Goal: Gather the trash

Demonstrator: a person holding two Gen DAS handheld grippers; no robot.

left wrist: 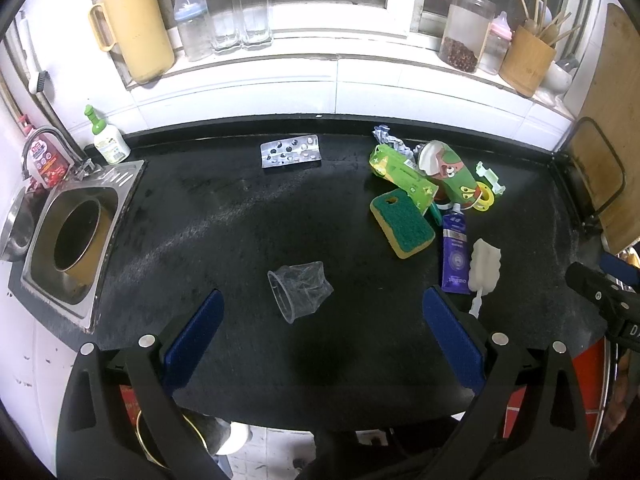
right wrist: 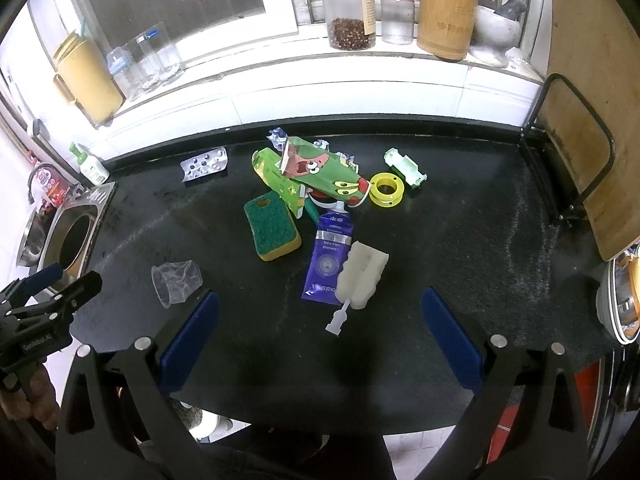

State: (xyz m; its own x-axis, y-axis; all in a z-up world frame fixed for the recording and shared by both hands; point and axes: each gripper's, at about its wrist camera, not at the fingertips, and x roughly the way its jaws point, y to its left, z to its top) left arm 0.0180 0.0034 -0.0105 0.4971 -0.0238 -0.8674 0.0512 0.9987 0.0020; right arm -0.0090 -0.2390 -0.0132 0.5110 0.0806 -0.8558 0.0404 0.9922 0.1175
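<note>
My left gripper (left wrist: pixel 322 312) hangs with its blue pads spread wide and nothing between them, and my right gripper (right wrist: pixel 320 312) is just as wide and just as empty. The piece nearest me is the crushed clear plastic cup (left wrist: pixel 300 292), lying on its side on the black counter (left wrist: pixel 224 216) with its open rim turned toward my left finger (left wrist: pixel 196 336). I judge this to be the step in hand: to take it well I should come down with a pad on either side of the crumpled body, not the rim, and close gently, since thin plastic like this will likely buckle and skid. From the left wrist view it sits between my fingertips and slightly ahead of them, apart from both pads. In the right wrist view the same cup (right wrist: pixel 176 282) lies just beyond my left-hand finger, outside the gap. Ahead of my right gripper, the white sponge brush (right wrist: pixel 360 276) rests on the purple tube (right wrist: pixel 326 260), with the green snack bag (right wrist: pixel 320 178) and the foil pill blister (right wrist: pixel 204 164) farther back. The round opening (left wrist: pixel 76 240) in the steel panel at the left looks like the likely drop point.
</note>
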